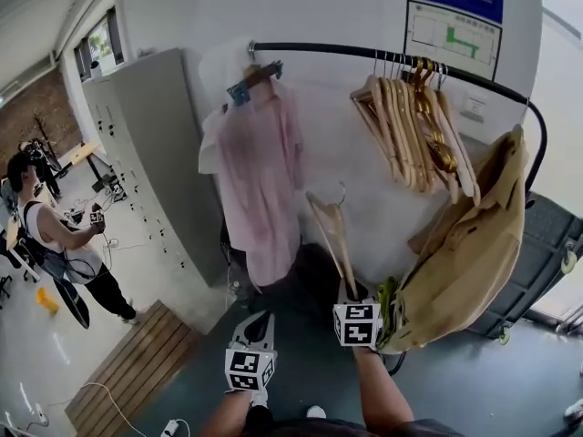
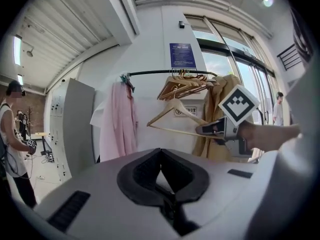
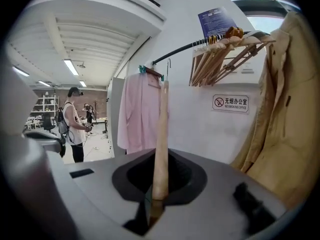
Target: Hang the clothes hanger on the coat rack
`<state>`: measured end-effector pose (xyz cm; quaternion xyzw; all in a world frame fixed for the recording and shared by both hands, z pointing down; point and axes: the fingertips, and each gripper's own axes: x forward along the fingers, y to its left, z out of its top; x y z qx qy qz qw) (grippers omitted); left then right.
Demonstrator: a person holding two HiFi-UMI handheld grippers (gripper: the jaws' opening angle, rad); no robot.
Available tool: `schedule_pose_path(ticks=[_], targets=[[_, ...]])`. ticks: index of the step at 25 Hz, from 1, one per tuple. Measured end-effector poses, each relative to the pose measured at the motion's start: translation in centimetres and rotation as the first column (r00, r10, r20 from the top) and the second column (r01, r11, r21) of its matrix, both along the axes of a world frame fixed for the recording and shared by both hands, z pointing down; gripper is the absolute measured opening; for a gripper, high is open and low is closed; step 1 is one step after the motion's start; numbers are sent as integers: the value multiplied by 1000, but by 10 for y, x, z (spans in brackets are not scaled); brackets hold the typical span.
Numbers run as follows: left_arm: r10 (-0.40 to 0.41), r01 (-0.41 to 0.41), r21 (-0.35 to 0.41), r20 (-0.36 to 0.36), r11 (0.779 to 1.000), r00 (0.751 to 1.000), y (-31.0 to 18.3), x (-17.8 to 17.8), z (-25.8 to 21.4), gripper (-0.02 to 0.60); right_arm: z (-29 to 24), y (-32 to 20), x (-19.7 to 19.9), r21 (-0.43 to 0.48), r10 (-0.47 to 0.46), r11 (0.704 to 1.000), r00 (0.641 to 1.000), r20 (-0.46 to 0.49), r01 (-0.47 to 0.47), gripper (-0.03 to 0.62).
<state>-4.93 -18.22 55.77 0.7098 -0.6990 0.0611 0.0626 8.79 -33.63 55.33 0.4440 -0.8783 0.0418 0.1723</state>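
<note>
A: While the right gripper (image 1: 350, 291) clamps the wooden hanger (image 1: 331, 228), where's it sit?
B: Hook up, below the rack bar (image 1: 364, 53), btwn pink shirt (image 1: 260, 171) & tan jacket (image 1: 469, 253). Left gripper (image 1: 259, 329): clenched, empty.

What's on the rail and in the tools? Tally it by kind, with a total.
Pink shirt: 1
Tan jacket: 1
Hanger held in the right tool: 1
Bunch of bare hangers on the rail: 1, too packed to count singly
Total: 4
</note>
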Motion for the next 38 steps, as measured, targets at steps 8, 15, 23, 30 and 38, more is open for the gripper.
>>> schedule_pose_path(ticks=[8, 15, 23, 30, 38], targets=[[162, -162, -3, 8, 987, 987, -54, -47, -3, 8, -52, -57, -46, 5, 92, 996, 995, 28, -92, 32], [321, -322, -47, -34, 946, 947, -63, -61, 14, 9, -170, -137, -64, 131, 203, 969, 977, 61, -210, 32], [407, -409, -22, -66, 912, 911, -64, -80, 10, 8, -264, -192, -72, 176, 314, 933, 949, 30, -314, 32], [403, -403, 7, -64, 915, 913, -73, -115, -3, 9, -291, -213, -77, 162, 385, 911, 923, 1, -380, 32], [390, -387, 62, -52, 920, 919, -96, -144, -30, 8, -274, -228, -74, 110, 434, 897, 900, -35, -429, 32]])
